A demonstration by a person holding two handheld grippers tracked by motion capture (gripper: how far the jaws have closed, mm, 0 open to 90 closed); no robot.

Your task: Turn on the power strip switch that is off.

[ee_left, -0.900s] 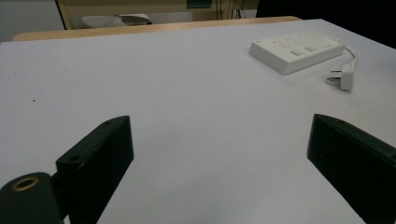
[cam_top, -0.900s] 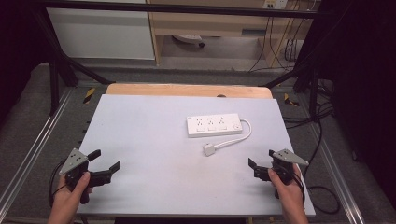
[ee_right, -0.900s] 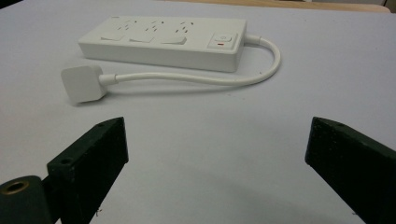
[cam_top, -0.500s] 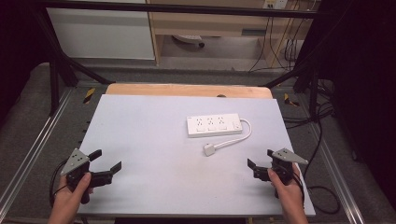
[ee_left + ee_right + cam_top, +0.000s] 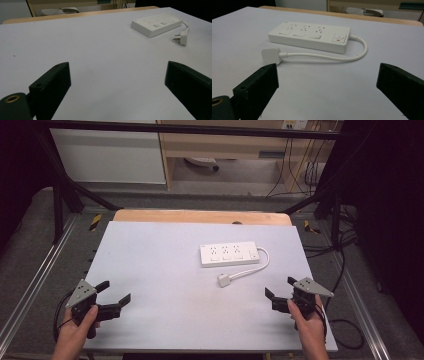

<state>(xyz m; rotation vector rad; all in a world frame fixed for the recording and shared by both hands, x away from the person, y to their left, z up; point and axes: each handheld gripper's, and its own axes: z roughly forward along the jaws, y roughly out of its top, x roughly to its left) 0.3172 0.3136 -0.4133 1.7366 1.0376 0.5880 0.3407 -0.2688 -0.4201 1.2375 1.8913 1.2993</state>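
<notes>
Both claws gape wide with nothing between the jaws: the right claw [image 5: 281,290] at the near right of the worktop [image 5: 165,260], the left claw [image 5: 114,293] at the near left. The power strip [image 5: 229,254] lies right of centre, its plug [image 5: 223,280] nearer. This looks like the approach stage; next, the right claw likely reaches forward and left to the plug.

power strip [image 5: 229,254]: white, red-marked switch | plug [image 5: 223,280]: white | table [image 5: 165,270]: pale grey | tools: black
</notes>
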